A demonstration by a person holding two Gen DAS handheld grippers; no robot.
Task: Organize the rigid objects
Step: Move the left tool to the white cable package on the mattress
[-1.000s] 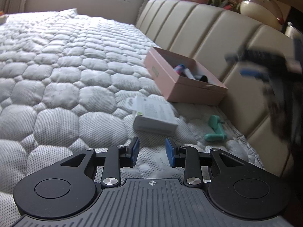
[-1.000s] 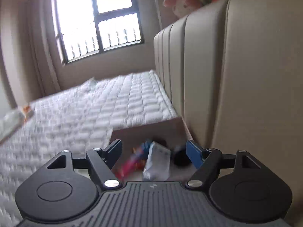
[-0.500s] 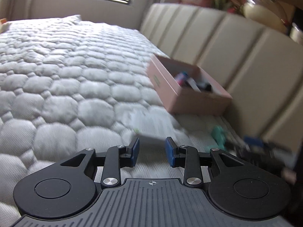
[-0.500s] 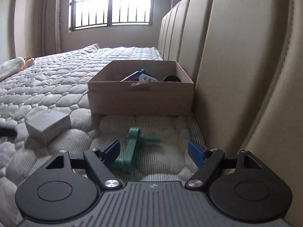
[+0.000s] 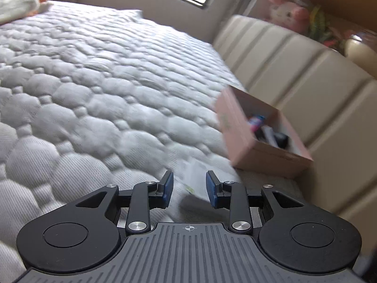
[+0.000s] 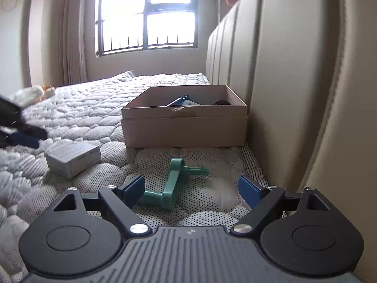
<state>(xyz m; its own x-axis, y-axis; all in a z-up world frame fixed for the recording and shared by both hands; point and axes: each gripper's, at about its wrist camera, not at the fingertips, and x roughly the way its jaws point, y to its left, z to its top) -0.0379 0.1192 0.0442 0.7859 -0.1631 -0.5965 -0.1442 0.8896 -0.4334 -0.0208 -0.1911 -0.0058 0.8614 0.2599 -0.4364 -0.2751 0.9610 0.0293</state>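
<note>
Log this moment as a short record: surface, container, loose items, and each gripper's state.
surface: quilted mattress beside a padded headboard
container: open cardboard box against the headboard, several items inside
loose items: green crank handle; small white box
right gripper: fingers opening, crank handle between them, not gripped
left gripper: fingers partly open, holding nothing, aimed at the small white box

Box contents blurred, indistinct
</note>
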